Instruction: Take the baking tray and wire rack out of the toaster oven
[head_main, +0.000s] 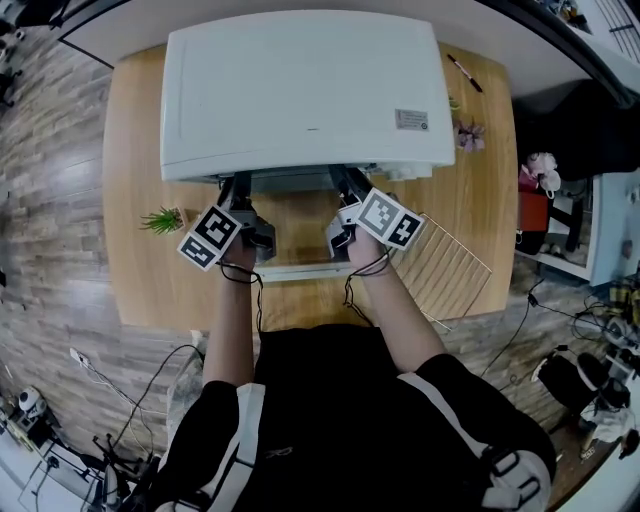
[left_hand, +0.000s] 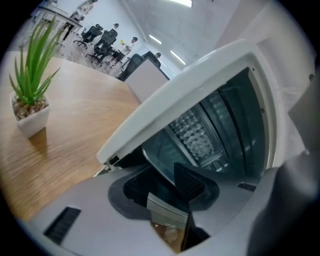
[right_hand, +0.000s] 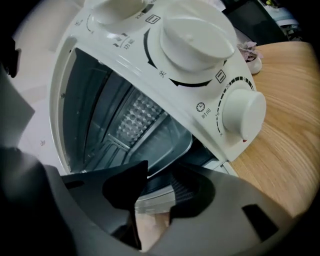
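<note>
- One baking tray (right_hand: 167, 150): grey metal, shallow, with rounded corners and a flat rim. It sits low in the mouth of the toaster oven (head_main: 300, 90), and its front rim comes out above the open door (head_main: 300, 271).
- Two grippers hold this tray. The left gripper (left_hand: 161, 192) has its two black, ribbed fingers (left_hand: 189, 181) clamped on the left part of the front rim. The right gripper (right_hand: 152, 187) has its two fingers clamped on the right part of the same rim.
- Each gripper carries one cube (head_main: 210, 237) with black and white squares, so there are two cubes.
- One wire rack (head_main: 455, 268): a rectangle of thin parallel metal wires. It lies flat on the bench (head_main: 140, 150), outside the oven, to the right of the door and just beside the person's right forearm.
- The toaster oven is a single white box with a smooth top and rounded corners. Inside it is grey metal, with a dimpled back wall (right_hand: 135, 117) and ribbed side walls.
- Three round white knobs (right_hand: 197, 42) stand on the right of its front; the top one is cut by the picture's edge.
- The bench is of light wood with visible grain.
- One small plant (left_hand: 30, 107) with thin green leaves stands in a white pot with pebbles, left of the oven.
- One small pink flower (head_main: 468, 135) and one dark pen (head_main: 465, 73) are at the right of the oven.
</note>
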